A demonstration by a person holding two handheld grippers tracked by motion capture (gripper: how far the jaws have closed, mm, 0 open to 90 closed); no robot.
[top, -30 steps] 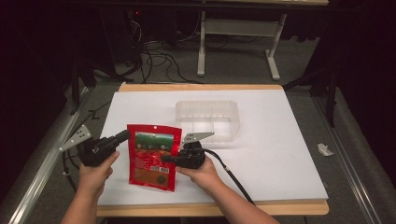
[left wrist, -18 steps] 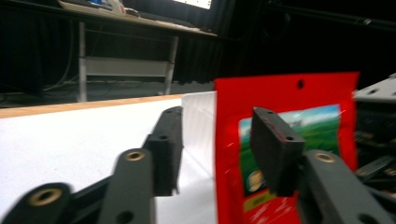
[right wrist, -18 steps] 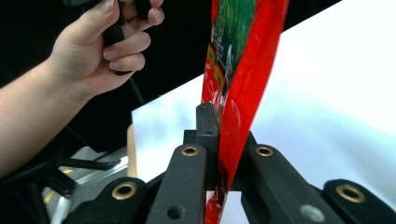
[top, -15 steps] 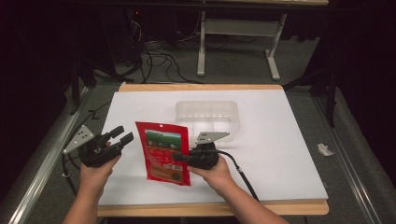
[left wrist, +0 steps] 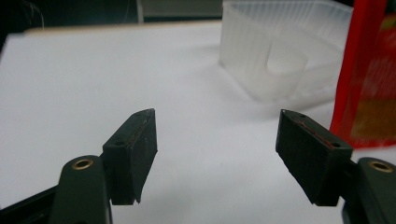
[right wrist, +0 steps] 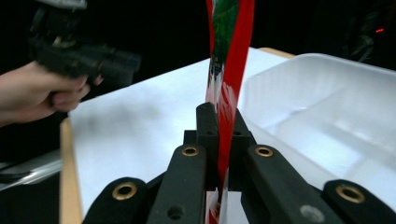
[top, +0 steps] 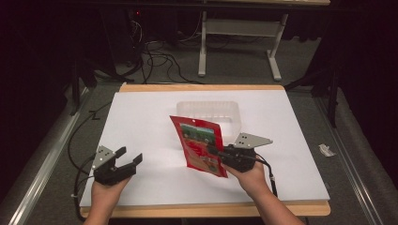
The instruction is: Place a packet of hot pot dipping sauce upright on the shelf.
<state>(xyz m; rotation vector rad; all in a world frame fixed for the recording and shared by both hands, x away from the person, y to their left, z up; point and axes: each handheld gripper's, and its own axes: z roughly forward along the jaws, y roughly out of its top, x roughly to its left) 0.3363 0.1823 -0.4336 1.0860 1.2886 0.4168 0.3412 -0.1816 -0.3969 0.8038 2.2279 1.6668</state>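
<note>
1. Right gripper (top: 212, 151): you hold it in your right hand (top: 248, 177) near the front of the table. Its jaws are pressed together on the edge of the red pouch; in the right gripper view (right wrist: 219, 126) the pouch runs straight up between them.

2. Red pouch (top: 199, 144): it stands lifted off the white table top (top: 141, 117), upright with a slight tilt, with a green picture panel on its face. You have it just in front of the clear plastic tub, its upper edge overlapping the tub's near wall in the high view. In the left gripper view it shows at the right edge (left wrist: 369, 79).

3. Left gripper (top: 129, 158): you hold it in your left hand (top: 105, 192) at the front left corner of the table, well apart from the pouch. Its jaws stand wide apart with nothing between them, only bare table top beyond (left wrist: 217, 135).

4. Clear plastic tub (top: 209, 110): it sits on the table top toward the far side, near the middle. It looks divided inside.

5. Cables (top: 155, 56): they lie on the floor beyond the table.
</note>
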